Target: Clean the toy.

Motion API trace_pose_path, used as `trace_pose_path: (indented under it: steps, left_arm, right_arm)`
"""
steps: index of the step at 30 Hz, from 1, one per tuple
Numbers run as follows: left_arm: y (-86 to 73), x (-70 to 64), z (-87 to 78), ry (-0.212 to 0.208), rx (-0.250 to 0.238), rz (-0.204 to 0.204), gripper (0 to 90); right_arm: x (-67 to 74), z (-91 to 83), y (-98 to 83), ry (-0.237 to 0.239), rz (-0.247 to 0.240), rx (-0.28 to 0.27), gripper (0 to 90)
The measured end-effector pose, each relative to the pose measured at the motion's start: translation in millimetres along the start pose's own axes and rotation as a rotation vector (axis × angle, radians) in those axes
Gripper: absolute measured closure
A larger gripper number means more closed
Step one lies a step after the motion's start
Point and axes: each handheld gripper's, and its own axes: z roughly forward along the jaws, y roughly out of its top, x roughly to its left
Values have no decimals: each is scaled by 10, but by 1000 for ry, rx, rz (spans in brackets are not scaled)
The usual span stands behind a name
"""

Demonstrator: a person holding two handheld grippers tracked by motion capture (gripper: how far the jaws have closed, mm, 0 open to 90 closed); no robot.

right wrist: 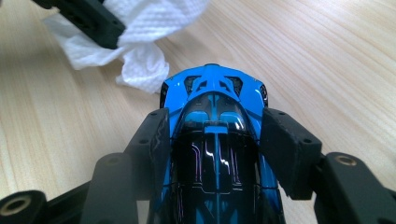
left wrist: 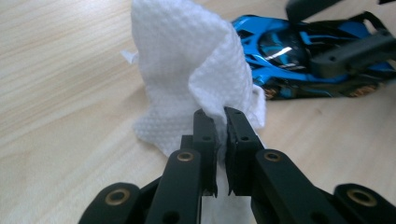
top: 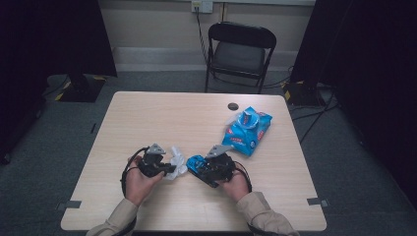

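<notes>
A blue and black toy car [right wrist: 215, 135] lies on the wooden table [top: 162, 118], and my right gripper [right wrist: 212, 140] is shut on its sides. In the high view the toy car [top: 196, 162] sits just left of my right gripper [top: 209, 168]. My left gripper [left wrist: 221, 122] is shut on a crumpled white wipe [left wrist: 187, 70], which stands up from the table close to the car's nose [left wrist: 261, 51]. From above, the wipe [top: 176, 160] hangs at the tip of my left gripper [top: 169, 168], a short gap from the car.
A blue wipes packet [top: 247, 130] lies at the right of the table, with a small dark round cap [top: 233, 106] behind it. A black folding chair [top: 239, 51] stands beyond the far edge. Bare tabletop spreads to the left and far side.
</notes>
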Motion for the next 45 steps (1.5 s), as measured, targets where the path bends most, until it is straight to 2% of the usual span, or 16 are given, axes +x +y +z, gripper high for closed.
trace_pose_path:
  steps: [3,5,8,10,13,15,18,22,27,33,39,45]
  left_arm:
    - [17,9,145,6,22,-17,843]
    - [27,1,170,6,31,-17,842]
    - [59,-27,230,21,25,-8,840]
    - [84,-57,252,22,39,15,840]
    - [91,-79,263,23,46,20,840]
    - [94,-96,260,19,56,33,841]
    - [83,-131,267,10,48,27,841]
    - [64,-169,263,1,49,38,841]
    - [46,-250,266,-46,58,36,841]
    - [67,-363,297,-49,73,72,841]
    - [86,-409,312,-46,85,86,841]
    - [89,-499,351,-85,83,93,841]
  right_arm:
    - [-1,-2,-1,1,0,1,438]
    - [-1,-1,-1,0,-1,0,437]
    - [-2,0,0,2,-1,0,437]
    - [-1,-1,-7,2,0,-4,438]
    - [-1,-1,-9,1,-2,-5,437]
    - [0,-1,-8,0,-3,-4,437]
    - [0,1,-6,0,-6,-4,438]
    - [2,8,-1,0,-11,-4,438]
    - [10,24,15,-4,-13,-2,440]
    - [8,26,21,-5,-12,2,440]
    - [8,25,21,-4,-12,2,440]
    - [9,33,28,-6,-11,1,440]
